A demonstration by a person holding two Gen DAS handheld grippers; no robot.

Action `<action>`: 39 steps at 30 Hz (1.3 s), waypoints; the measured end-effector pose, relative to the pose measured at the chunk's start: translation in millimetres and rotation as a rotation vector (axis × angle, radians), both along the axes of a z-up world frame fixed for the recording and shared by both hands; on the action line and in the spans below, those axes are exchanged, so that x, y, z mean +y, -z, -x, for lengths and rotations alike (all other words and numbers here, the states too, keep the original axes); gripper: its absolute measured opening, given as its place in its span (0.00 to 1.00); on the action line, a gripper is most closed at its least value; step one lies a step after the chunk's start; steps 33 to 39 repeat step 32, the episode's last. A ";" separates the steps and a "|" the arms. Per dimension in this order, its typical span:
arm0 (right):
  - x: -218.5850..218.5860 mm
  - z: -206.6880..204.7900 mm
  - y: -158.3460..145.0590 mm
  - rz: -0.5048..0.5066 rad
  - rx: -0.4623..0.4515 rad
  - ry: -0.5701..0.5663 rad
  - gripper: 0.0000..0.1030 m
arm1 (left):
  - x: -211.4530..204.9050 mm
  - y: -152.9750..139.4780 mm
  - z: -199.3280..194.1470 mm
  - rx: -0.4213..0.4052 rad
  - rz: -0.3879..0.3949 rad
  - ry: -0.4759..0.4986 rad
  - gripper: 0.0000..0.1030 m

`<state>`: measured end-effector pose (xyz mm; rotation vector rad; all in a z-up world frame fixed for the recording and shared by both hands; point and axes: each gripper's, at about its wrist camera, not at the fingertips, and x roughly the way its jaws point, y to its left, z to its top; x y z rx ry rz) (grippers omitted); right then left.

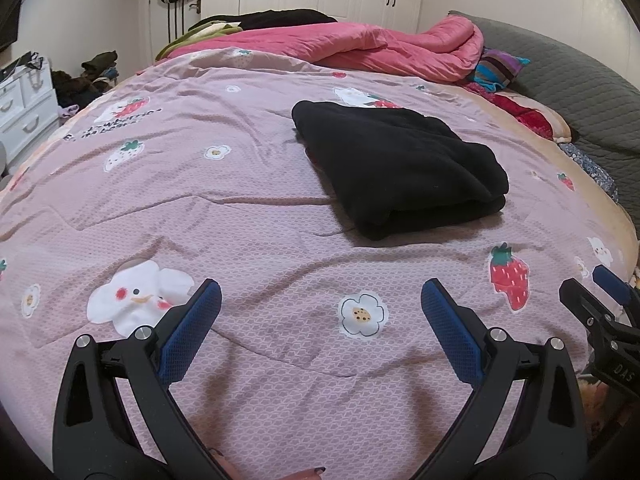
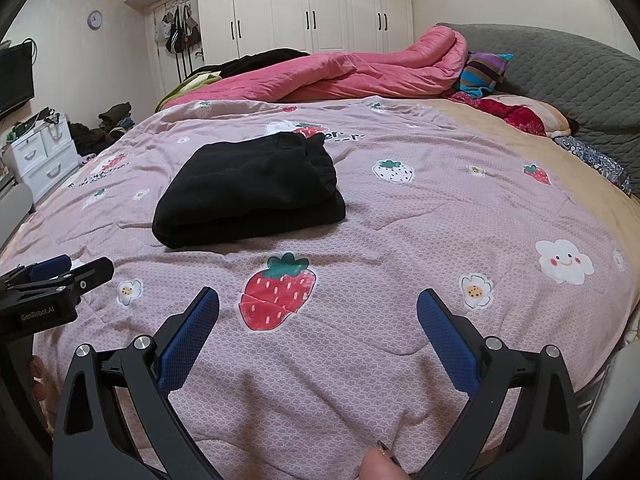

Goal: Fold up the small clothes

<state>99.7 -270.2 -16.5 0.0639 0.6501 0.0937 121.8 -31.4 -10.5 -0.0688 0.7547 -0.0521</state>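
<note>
Folded black garment (image 1: 400, 168) sits on the pink quilt (image 1: 260, 220).
Left gripper (image 1: 320, 304) and right gripper (image 2: 318, 312) hover spread wide, empty.

Bed (image 2: 400, 340), folded black garment (image 2: 248, 192), pink duvet (image 2: 360, 68)

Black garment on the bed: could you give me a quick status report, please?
Left gripper and right gripper open, empty. Black garment folded, lying on pink quilt, untouched. Nothing in the way.
</note>
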 end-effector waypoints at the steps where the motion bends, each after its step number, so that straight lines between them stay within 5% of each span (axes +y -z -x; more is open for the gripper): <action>1: 0.1 0.1 0.0 0.000 0.000 0.001 0.96 | 0.0 0.2 -0.1 0.002 0.001 0.001 0.91; 20: -23.5 5.9 -4.1 -0.049 0.001 0.062 0.96 | -2.3 -1.5 1.4 0.006 0.005 0.026 0.91; 25: -103.7 26.1 -11.9 -0.113 -0.009 0.292 0.96 | 29.4 -5.8 0.5 0.018 0.050 -0.024 0.91; 28: -200.2 52.8 -9.8 -0.033 0.007 0.583 0.96 | 92.8 -9.9 -7.0 0.029 0.083 -0.143 0.91; 32: -350.2 97.3 14.1 -0.068 0.110 0.953 0.96 | 209.4 -11.0 -18.5 0.056 -0.049 -0.404 0.91; 39: -350.2 97.3 14.1 -0.068 0.110 0.953 0.96 | 209.4 -11.0 -18.5 0.056 -0.049 -0.404 0.91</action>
